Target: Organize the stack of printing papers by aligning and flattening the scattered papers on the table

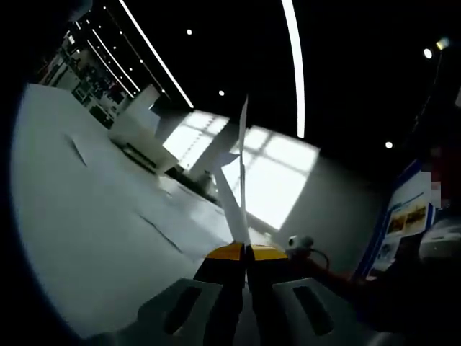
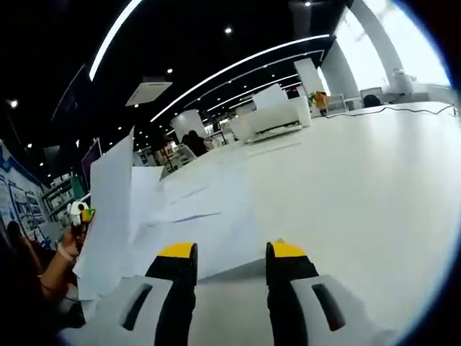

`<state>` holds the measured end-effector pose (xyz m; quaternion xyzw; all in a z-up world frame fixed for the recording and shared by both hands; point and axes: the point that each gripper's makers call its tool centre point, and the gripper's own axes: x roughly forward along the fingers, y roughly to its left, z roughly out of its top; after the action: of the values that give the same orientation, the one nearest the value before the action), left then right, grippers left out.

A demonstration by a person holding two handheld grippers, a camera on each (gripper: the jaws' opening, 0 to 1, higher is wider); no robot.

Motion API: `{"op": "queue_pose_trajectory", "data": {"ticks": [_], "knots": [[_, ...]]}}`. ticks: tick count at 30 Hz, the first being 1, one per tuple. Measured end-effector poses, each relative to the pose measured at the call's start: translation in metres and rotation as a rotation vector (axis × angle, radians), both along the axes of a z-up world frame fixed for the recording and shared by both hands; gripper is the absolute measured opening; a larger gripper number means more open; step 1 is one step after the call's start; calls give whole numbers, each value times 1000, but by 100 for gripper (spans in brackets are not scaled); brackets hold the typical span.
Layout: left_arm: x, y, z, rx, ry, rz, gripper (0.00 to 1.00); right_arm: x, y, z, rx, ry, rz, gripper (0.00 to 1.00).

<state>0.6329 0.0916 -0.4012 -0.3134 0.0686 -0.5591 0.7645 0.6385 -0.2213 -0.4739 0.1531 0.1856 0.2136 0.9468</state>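
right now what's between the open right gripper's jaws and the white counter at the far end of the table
In the right gripper view, loose paper sheets cover the table between the right gripper and the counter.

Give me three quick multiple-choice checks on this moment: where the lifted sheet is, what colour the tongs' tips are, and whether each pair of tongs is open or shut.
1. Where is the sheet that the left tongs hold?
A. Flat on the table
B. Standing edge-on between the tips, raised off the table
C. Under the right tongs

2. What colour are the tips of the right tongs?
A. Yellow
B. Red
C. Green

3. How do the right tongs stand?
A. Shut on a sheet
B. Shut on nothing
C. Open, over the loose papers

Answers:
1 B: in the left gripper view the sheet rises thin and upright from the closed tips.
2 A: both tips show yellow caps on black.
3 C: a clear gap lies between the tips, with the scattered papers on the white table just ahead.
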Motion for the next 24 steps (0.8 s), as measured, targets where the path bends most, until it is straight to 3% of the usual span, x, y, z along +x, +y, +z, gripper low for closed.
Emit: {"op": "queue_pose_trajectory", "data": {"ticks": [4,18,24], "knots": [[2,1,0,1,-1,1,6,3,3,0,8,6,-4,31],[5,3,-1,3,1,3,6,12,9,-8,-17,44,10,1],[4,3,-1,3,0,2,6,11,7,-5,8,41,3,0]]}}
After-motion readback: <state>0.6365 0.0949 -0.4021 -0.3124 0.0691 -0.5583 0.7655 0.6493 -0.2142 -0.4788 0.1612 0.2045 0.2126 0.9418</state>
